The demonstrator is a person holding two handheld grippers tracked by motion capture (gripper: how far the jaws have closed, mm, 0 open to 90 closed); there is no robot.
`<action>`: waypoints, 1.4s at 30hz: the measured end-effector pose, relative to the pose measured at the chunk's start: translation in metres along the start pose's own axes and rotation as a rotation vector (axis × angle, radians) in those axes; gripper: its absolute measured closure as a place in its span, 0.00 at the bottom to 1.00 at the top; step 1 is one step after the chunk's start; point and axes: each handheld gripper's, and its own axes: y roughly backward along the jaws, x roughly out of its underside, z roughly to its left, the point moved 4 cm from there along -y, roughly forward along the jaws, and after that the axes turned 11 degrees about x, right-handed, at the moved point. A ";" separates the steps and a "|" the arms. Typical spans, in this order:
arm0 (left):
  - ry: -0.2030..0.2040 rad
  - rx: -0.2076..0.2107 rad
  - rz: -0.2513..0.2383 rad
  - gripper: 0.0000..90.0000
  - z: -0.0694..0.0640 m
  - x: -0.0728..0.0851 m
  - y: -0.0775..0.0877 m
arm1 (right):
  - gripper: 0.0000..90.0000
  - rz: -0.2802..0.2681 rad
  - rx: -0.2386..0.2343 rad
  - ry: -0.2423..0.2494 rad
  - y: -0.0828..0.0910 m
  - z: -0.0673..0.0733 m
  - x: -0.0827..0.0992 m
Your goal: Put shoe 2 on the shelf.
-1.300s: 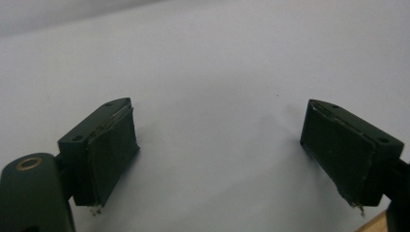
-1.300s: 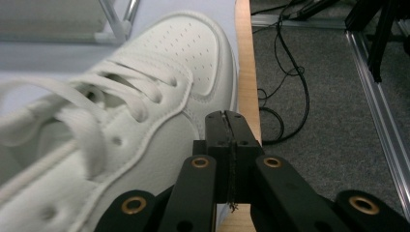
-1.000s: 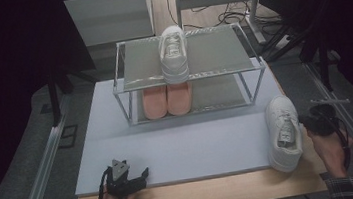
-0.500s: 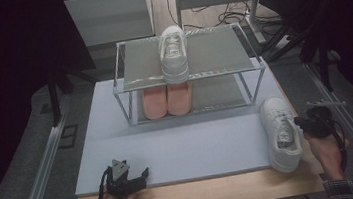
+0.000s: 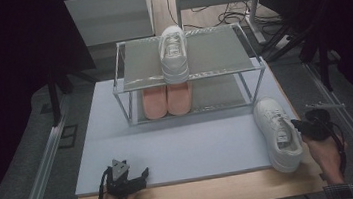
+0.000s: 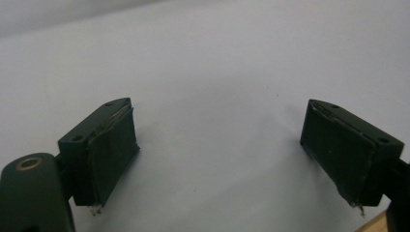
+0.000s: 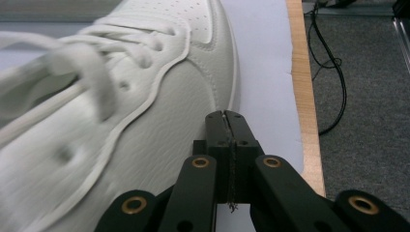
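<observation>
Overhead, the high view looks down on a pale sheet (image 5: pixel 184 144) laid over a wooden table (image 5: pixel 216 198). At the far side of the sheet stands a two-shelf metal rack (image 5: pixel 187 75): one white sneaker (image 5: pixel 173 54) sits on its top shelf, toe toward the person, and a pair of pink shoes (image 5: pixel 167 100) lies side by side on the lower shelf beneath it. Near the sheet's right edge, in front of the rack's right leg, lies a second white sneaker, the loose one (image 5: pixel 278 133), with its heel reaching over the sheet's front edge. The right gripper (image 5: pixel 302 125) is held against that shoe's right side, the person's hand behind it. The left gripper (image 5: pixel 132 177) rests at the front left of the sheet, well apart from every shoe.

Next, the left gripper view: its two black jaws stand wide apart over bare sheet (image 6: pixel 217 96) — nothing lies between them (image 6: pixel 217 159).

Finally, the right gripper view: the jaws are pressed together with no gap, and nothing is pinched between them (image 7: pixel 227 118). Their tips sit just beside the loose sneaker's (image 7: pixel 121 121) leather flank, touching or nearly so — I cannot tell which. Blurred laces cross the upper left. To the right run the sheet's edge, the table's wooden border (image 7: pixel 304 96) and grey floor with black cables (image 7: pixel 333 72).
</observation>
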 end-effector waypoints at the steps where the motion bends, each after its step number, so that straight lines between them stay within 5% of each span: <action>1: 0.000 0.000 0.000 0.14 0.000 0.000 0.000 | 0.98 -0.003 -0.004 -0.003 0.005 0.000 0.001; 17: 0.000 0.000 0.000 0.14 0.000 0.000 0.000 | 0.76 -0.062 -0.091 0.024 0.073 0.009 0.009; 22: 0.001 0.000 0.000 0.14 0.000 0.000 0.000 | 0.67 -0.032 -0.076 0.068 0.062 0.021 0.011; 30: 0.001 0.000 0.000 0.14 0.000 0.000 0.000 | 0.91 -0.029 -0.013 0.100 0.060 0.024 0.013; 38: 0.000 0.000 0.000 0.14 0.000 0.000 0.000 | 0.90 -0.030 -0.062 0.121 0.070 0.024 0.022; 42: 0.000 0.000 0.000 0.14 0.000 0.000 0.000 | 0.81 -0.023 -0.090 0.114 0.073 0.023 0.022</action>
